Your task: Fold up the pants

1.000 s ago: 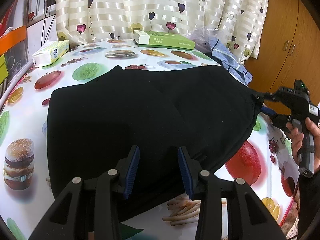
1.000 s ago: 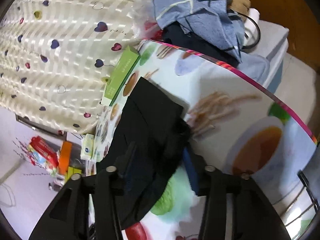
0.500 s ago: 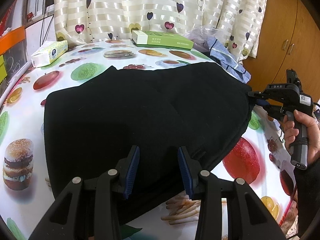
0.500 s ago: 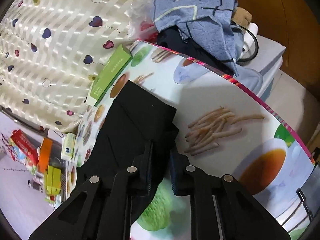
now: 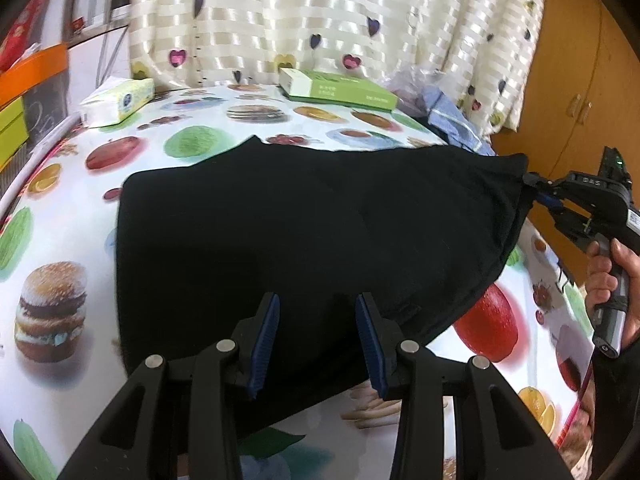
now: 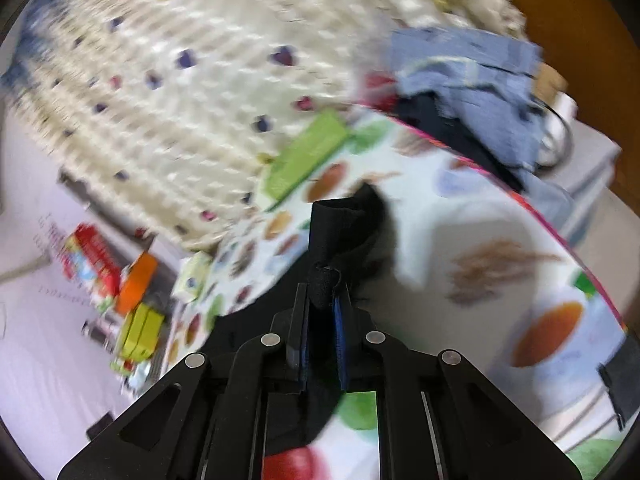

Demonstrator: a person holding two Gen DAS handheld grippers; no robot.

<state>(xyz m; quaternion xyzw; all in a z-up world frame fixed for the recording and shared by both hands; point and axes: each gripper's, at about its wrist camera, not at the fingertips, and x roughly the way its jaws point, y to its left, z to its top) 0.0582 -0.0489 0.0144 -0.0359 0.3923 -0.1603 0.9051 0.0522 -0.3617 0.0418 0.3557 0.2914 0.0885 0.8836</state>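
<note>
While the black pants lie spread over most of the fruit-print table, already doubled into a broad flat slab (layers hard to count, all black), the fold is only partly done by my read. The right gripper is closing its jaws on a bunched corner of the cloth, pinched between the pads and raised off the table at the right edge; the view there is blurred. The left gripper hangs over the near hem with jaws about half apart, nothing between them, the pads not touching the cloth. Left to do, likely: carry the lifted corner across, lay it flat, smooth, perhaps fold again.
</note>
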